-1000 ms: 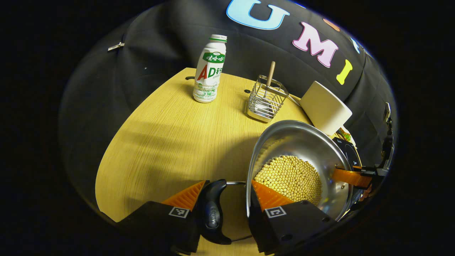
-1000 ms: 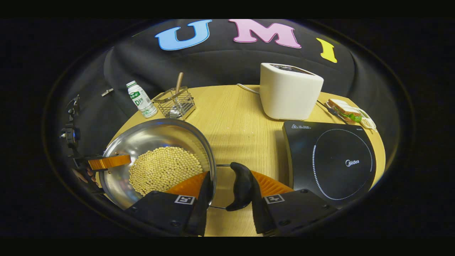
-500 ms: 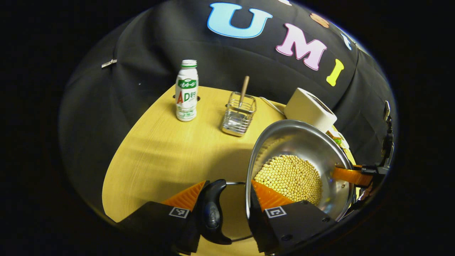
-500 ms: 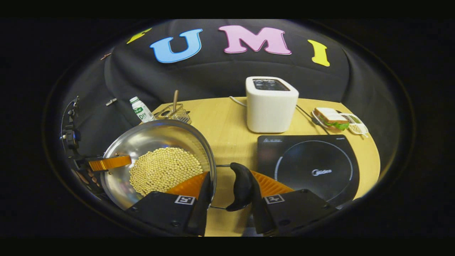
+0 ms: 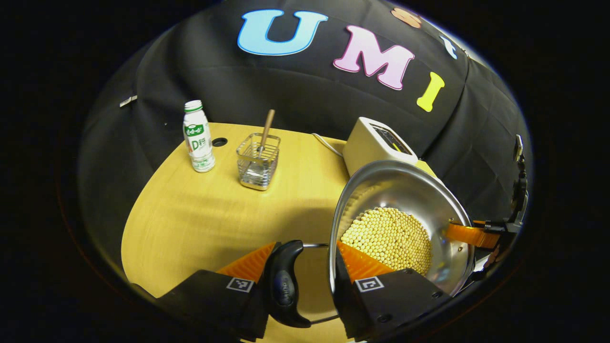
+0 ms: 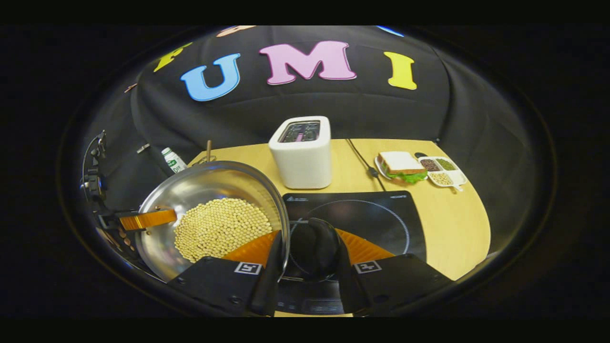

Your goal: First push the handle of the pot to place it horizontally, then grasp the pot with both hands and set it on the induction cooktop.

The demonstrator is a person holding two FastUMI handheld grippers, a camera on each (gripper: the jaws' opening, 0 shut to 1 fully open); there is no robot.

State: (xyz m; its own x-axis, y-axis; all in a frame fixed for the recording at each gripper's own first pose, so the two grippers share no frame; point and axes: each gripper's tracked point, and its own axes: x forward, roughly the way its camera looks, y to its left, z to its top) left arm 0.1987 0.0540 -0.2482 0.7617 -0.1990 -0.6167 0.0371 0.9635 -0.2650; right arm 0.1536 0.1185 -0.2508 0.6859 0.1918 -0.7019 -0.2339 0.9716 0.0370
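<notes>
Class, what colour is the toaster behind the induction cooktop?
White toaster, clearest in the right gripper view.

The shiny stainless-steel pot (image 5: pixel 405 190) at lower right has a glossy black plastic handle (image 5: pixel 282 286). The pale wood-grain table (image 5: pixel 200 214) looks matt; the black glass cooktop (image 6: pixel 381 224) at centre gleams smoothly.

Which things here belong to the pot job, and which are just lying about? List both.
Job:
pot of beans
left pot handle, in the left tool
right pot handle, in the right tool
cooktop

Lying about:
toaster
sandwich
snack tray
bottle
wire basket with a spoon
</notes>
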